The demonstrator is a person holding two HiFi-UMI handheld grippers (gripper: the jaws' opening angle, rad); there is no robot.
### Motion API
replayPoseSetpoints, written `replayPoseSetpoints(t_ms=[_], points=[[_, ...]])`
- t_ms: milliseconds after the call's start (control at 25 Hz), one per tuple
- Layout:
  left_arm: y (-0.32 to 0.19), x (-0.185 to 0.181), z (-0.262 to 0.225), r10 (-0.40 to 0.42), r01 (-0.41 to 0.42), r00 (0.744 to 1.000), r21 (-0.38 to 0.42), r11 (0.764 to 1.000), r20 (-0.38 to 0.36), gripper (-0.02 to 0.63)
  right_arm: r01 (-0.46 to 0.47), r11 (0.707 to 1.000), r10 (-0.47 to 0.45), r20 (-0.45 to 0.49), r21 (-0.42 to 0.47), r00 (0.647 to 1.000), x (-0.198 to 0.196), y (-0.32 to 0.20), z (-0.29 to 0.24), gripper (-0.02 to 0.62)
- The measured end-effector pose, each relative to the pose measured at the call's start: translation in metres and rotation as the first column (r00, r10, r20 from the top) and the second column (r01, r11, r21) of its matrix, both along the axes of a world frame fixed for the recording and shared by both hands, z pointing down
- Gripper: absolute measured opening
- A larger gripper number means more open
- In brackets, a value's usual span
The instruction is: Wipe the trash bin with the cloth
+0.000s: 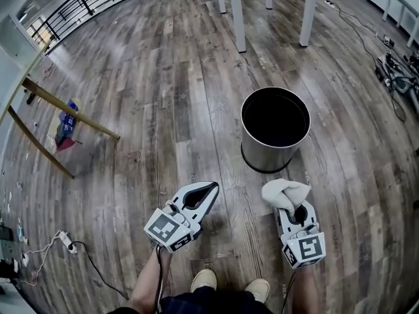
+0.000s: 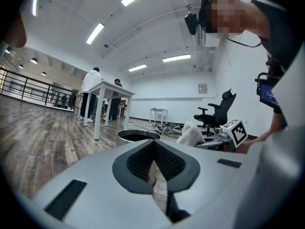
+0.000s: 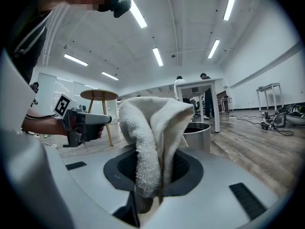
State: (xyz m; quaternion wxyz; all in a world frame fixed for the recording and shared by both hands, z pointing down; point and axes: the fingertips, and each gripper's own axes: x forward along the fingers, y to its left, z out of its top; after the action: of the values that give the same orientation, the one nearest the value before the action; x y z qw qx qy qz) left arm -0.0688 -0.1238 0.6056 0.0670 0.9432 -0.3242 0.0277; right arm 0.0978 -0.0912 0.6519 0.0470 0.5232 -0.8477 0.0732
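A round metal trash bin (image 1: 275,131) with a dark inside stands upright on the wood floor; its rim (image 2: 138,135) also shows in the left gripper view, and the bin (image 3: 196,132) shows beyond the cloth in the right gripper view. My right gripper (image 1: 291,204) is shut on a white terry cloth (image 1: 284,192), bunched between the jaws (image 3: 152,142), just short of the bin's near side. My left gripper (image 1: 211,190) is shut with nothing in it, to the bin's lower left.
White table legs (image 1: 237,12) rise beyond the bin. A wooden stool's legs (image 1: 65,113) and a blue bag (image 1: 67,124) lie left. Cables (image 1: 393,70) run at the right, a power strip (image 1: 65,242) at lower left. Two people stand by a far table (image 2: 102,99).
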Motion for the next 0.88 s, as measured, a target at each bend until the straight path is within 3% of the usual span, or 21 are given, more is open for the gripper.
replayPoseSetpoints(t_ms=[400,880], points=[[0.018,0.001,-0.099,0.02,-0.02,1.0,-0.019,1.0,0.0,0.0,-0.045,0.999,0.045,-0.003,-0.03,0.999,0.004,0.027,-0.097,0.084],[0.027,-0.012,-0.284,-0.014,0.014,1.0,0.005,1.0,-0.02,0.0,-0.044,0.999,0.044,-0.009,0.015,0.999,0.002,0.035,-0.291,0.084]])
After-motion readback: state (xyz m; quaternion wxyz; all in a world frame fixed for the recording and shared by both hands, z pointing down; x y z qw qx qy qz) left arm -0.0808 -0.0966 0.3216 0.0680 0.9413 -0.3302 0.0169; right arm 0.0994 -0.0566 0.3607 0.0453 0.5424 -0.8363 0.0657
